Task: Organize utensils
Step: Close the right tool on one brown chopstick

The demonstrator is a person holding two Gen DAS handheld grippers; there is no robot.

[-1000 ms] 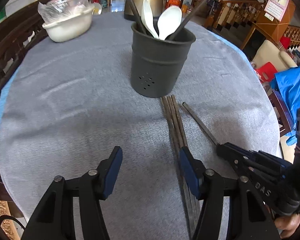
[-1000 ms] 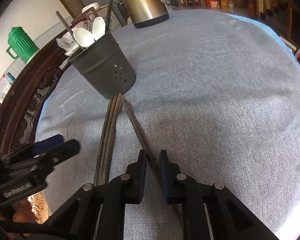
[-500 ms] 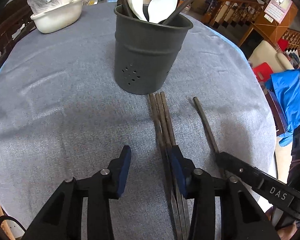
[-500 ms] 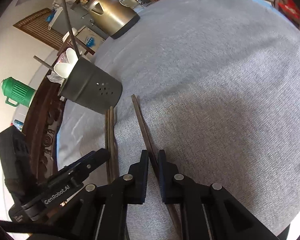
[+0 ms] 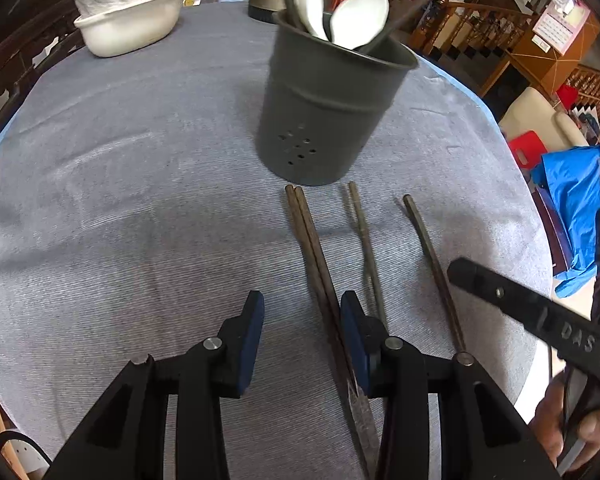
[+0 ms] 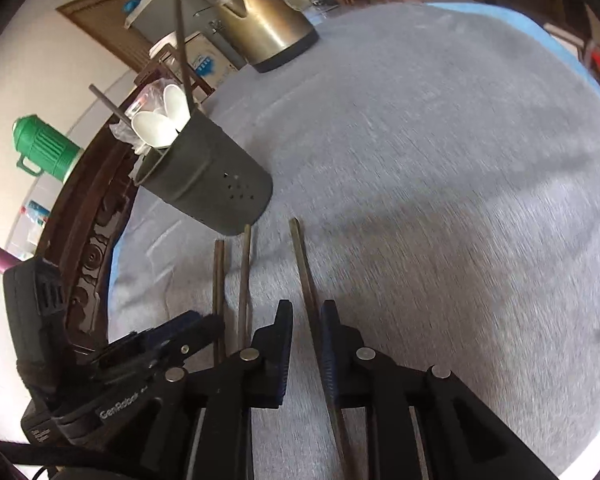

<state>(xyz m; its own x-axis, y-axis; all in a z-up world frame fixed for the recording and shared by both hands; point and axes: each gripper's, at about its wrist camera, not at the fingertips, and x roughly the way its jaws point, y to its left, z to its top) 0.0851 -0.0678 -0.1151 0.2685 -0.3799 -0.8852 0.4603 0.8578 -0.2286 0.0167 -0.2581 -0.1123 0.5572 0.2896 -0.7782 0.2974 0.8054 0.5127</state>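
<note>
Left wrist view: left tongs (image 5: pixel 302 326) gaping wide, straddling a pair of chopsticks (image 5: pixel 314 248) lying on the surface (image 5: pixel 120 208) before the gray holder (image 5: pixel 324 108). Right wrist view: right tongs (image 6: pixel 306 330) pinching one chopstick (image 6: pixel 302 264), its far end nearing the holder (image 6: pixel 216 192).

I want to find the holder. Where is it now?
In the left wrist view the holder stands upright at centre, just beyond the chopsticks.

Left gripper (image 5: pixel 300 320) open over paired chopsticks (image 5: pixel 314 248); holder (image 5: pixel 324 108) beyond.
</note>
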